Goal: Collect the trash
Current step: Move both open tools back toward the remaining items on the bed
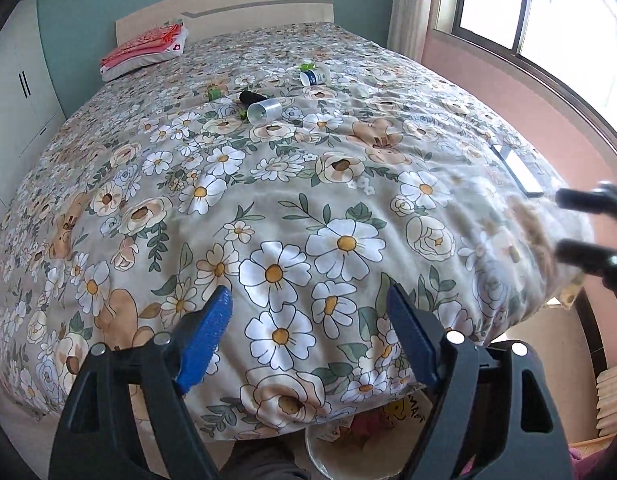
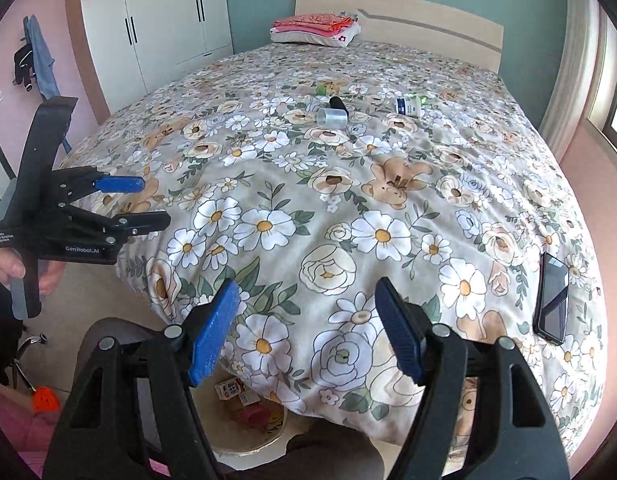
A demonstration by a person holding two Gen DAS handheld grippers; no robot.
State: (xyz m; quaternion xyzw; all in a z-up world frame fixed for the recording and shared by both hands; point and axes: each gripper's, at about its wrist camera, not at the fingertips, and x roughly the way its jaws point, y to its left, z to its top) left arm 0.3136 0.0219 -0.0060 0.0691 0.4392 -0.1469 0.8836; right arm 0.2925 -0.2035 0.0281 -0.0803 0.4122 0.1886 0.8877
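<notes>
- A bed (image 2: pixel 348 208) under a flowered cover fills a bedroom, the trash scattered on its far half toward the headboard (image 2: pixel 428 24).
- A clear plastic cup (image 1: pixel 263 111) lies on its side mid-bed, a black cylinder (image 1: pixel 252 97) just behind it.
- A white-and-blue tub (image 1: pixel 314 76) lies tipped over to the cup's window side, a green scrap (image 1: pixel 307 67) beside it; another green wrapper (image 1: pixel 214 92) sits on the cup's wardrobe side.
- The left gripper (image 1: pixel 308 320) hangs over the foot of the bed, blue pads spread, nothing between them.
- The right gripper (image 2: pixel 306 320) hangs alongside, likewise spread and empty.
- A round bin (image 2: pixel 248 440) with cartons inside stands on the floor below the bed's foot.
- A dark phone (image 2: pixel 552 298) lies at the bed's window-side edge; folded bedding (image 2: pixel 314 28) rests against the headboard.
</notes>
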